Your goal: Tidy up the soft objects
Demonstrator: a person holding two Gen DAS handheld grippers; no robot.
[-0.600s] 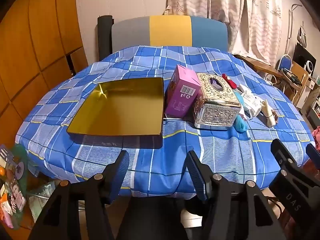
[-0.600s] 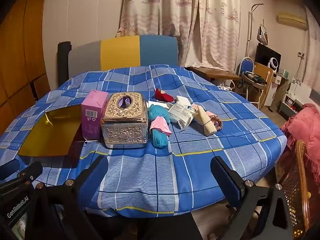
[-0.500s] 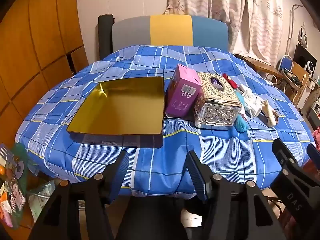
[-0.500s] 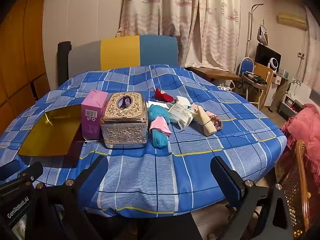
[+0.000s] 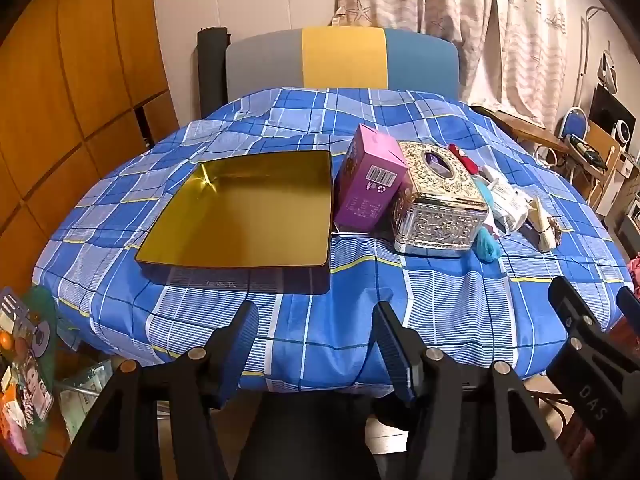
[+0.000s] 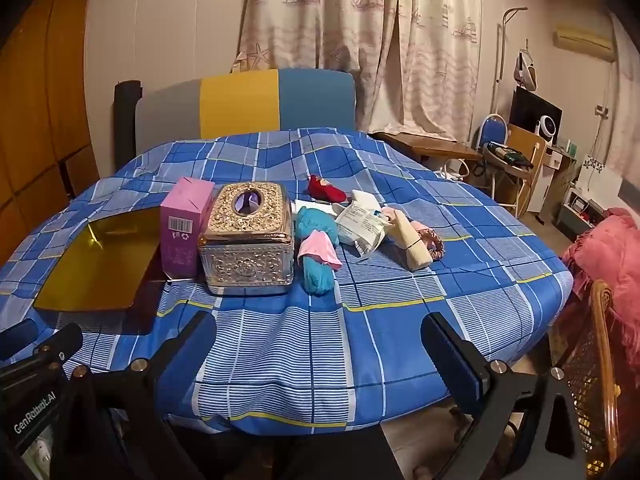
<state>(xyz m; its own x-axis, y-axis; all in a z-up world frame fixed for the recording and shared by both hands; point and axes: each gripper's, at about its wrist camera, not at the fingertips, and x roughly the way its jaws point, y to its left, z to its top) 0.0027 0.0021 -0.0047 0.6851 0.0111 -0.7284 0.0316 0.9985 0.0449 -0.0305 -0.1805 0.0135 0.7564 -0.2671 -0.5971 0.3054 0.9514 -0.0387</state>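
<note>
A pile of soft items lies right of the ornate silver tissue box point(image 6: 246, 236): a teal yarn skein with a pink cloth point(image 6: 316, 252), a red pouch point(image 6: 325, 191), a white packet point(image 6: 362, 228), a cream roll point(image 6: 412, 240) and a pink scrunchie point(image 6: 430, 240). An empty gold tin tray point(image 5: 244, 216) sits left of a purple carton point(image 5: 370, 178). My left gripper point(image 5: 316, 340) hangs open off the table's near edge, below the tray. My right gripper point(image 6: 316, 344) stands wide open at the near edge, in front of the pile. Neither holds anything.
A round table under a blue checked cloth point(image 6: 400, 304) carries everything. A grey, yellow and blue chair back point(image 5: 340, 64) stands behind it. A wicker chair with pink fabric point(image 6: 600, 264) is at the right, wooden panels point(image 5: 60, 100) at the left.
</note>
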